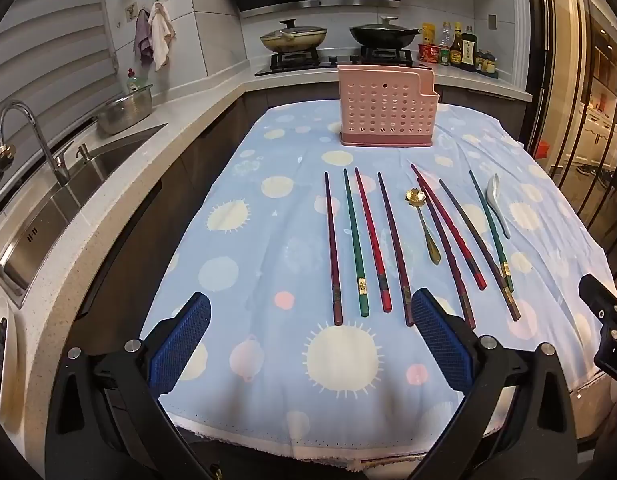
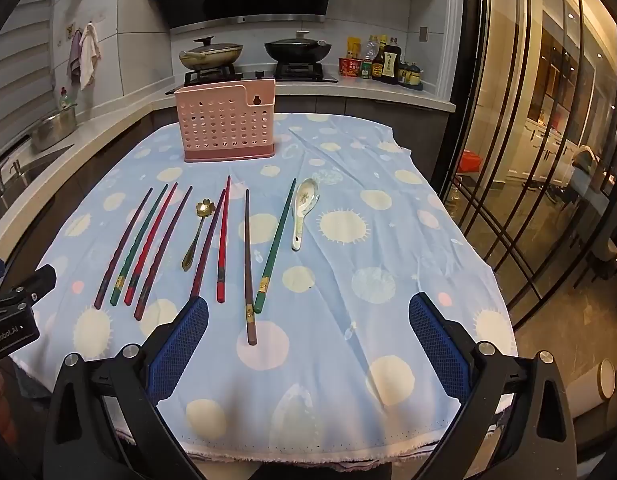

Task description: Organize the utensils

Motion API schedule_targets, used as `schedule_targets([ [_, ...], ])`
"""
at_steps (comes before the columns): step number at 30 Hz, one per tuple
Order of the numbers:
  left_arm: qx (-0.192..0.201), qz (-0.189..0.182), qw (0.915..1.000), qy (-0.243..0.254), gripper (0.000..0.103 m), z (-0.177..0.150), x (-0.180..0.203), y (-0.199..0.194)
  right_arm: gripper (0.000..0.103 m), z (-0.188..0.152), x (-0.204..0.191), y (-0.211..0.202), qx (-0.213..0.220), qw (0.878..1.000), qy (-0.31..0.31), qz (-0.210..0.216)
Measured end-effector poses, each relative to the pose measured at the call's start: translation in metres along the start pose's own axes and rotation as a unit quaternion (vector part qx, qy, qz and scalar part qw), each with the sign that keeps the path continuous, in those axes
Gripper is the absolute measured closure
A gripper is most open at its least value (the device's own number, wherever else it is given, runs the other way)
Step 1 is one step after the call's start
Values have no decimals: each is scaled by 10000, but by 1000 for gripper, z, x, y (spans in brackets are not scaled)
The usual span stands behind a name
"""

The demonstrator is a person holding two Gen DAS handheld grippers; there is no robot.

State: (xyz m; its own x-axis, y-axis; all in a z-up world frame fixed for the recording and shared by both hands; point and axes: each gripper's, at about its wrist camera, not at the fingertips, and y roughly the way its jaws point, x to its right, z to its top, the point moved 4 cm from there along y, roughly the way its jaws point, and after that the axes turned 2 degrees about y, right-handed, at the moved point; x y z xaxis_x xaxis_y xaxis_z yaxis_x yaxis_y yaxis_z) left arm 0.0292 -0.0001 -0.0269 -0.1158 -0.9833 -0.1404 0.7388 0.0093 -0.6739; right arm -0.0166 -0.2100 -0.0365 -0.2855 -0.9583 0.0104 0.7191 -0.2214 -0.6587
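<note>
Nothing is picked up yet: both the left hand-held gripper and the right hand-held gripper hover spread and empty over the counter, where chopsticks and two spoons lie before the empty pink holder, so next comes pinching one chopstick.

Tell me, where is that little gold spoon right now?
The gold spoon lies on the dotted tablecloth, mid-row between two groups of chopsticks, in front of the pink holder.

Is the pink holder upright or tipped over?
Upright: the pink holder stands on its flat base on the tablecloth, open top facing up.
</note>
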Motion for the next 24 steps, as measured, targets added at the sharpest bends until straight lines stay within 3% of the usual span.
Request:
schedule_targets([
  [24,-142,-31,9999,-45,7,-5,-2,3,7,0,3,-2,-1,10000,11,13],
])
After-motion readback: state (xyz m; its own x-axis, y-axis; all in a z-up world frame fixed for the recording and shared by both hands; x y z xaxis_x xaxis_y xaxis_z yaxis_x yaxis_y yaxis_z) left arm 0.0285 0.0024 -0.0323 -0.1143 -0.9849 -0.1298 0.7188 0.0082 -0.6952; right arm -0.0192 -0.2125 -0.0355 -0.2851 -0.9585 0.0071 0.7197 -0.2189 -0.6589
